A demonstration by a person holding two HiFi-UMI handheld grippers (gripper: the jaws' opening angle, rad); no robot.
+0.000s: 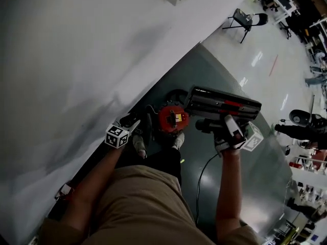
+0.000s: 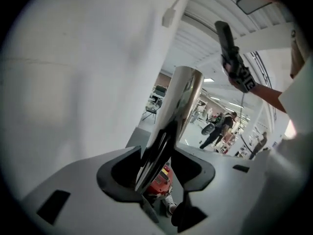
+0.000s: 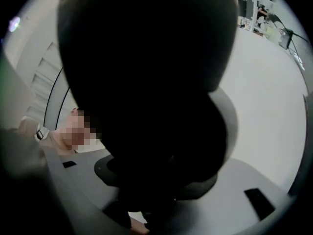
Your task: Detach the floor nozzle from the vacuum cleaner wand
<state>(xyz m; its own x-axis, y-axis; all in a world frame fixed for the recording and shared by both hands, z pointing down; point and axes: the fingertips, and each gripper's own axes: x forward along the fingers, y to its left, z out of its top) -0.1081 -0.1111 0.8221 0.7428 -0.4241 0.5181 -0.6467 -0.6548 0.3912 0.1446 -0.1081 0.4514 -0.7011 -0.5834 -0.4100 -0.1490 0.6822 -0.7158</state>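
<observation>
The black floor nozzle [image 1: 222, 105] with a red strip hangs above the floor, apart from the wand. My right gripper [image 1: 220, 122] is shut on its black neck. In the right gripper view the nozzle [image 3: 146, 72] fills the picture as a dark mass between the jaws of that gripper [image 3: 156, 180]. The chrome wand [image 2: 181, 102] rises between the jaws of my left gripper [image 2: 156, 173], with dark gaps showing on both sides of it. That left gripper [image 1: 135, 122] sits just left of the red vacuum body [image 1: 172, 117], which also shows below the jaws [image 2: 159, 182].
A white wall [image 1: 76, 60] runs along the left. The vacuum stands on a dark grey mat [image 1: 265, 188], with a thin cable [image 1: 200, 180] trailing across it. My shoes [image 1: 139, 144] are beside the vacuum body. A folding chair [image 1: 245, 20] and people stand far off.
</observation>
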